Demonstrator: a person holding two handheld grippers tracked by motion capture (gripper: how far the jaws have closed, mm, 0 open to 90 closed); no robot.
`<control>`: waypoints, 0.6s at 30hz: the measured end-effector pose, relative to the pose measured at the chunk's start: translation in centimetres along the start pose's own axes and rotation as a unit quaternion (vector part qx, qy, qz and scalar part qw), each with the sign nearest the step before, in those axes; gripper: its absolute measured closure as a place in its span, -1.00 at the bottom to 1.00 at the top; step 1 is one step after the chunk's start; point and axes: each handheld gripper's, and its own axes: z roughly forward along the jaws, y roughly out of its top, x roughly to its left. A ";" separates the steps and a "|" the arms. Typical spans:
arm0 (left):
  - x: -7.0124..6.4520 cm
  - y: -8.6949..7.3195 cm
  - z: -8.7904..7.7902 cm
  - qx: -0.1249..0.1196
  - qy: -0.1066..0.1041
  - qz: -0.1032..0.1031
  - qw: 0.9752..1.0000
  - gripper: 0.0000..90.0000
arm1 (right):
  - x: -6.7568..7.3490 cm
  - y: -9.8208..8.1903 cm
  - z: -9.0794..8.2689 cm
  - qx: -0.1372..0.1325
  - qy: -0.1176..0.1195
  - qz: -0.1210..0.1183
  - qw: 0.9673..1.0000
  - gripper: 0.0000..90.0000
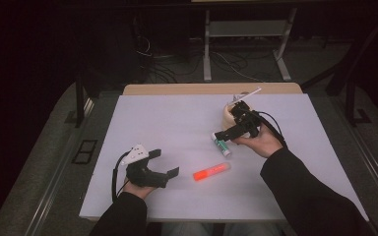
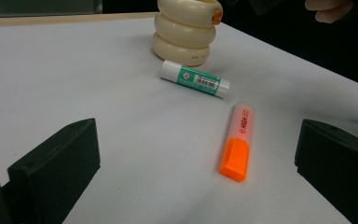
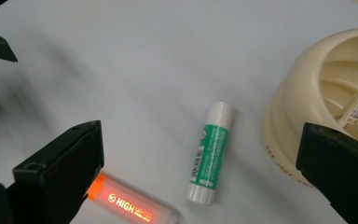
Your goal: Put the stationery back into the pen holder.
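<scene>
1. High view: I have the right gripper (image 1: 225, 133) over the glue stick (image 1: 221, 146), its jaws spread wide with nothing between them. The glue stick lies on the white table (image 1: 167, 123), just in front of the cream holder (image 1: 228, 115), from which a white stick juts. An orange highlighter (image 1: 211, 172) rests nearer me than the glue stick. My left gripper (image 1: 166, 162) sits well to the left of the glue stick, also wide and empty.

2. Left gripper view: Between my two wide-set black jaws, the highlighter (image 2: 238, 142) lies cap toward me, its barrel reading "HIGH". Beyond it is the glue stick (image 2: 195, 79), with a green label and a barcode; the small print is too fine to read. The ribbed cream holder (image 2: 185, 30) stands just behind it.

3. Right gripper view: The glue stick (image 3: 210, 151) lies between my open jaws, untouched. The highlighter (image 3: 133, 204), marked "HIGH", lies left of it; the holder (image 3: 317, 112) lies right, with tiny unreadable lettering along its base.
</scene>
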 end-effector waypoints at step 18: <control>0.0 0.0 0.0 0.000 0.000 0.001 1.000 -1.00 | 1.2 -0.6 3.2 0.043 0.004 -0.002 0.999 -0.99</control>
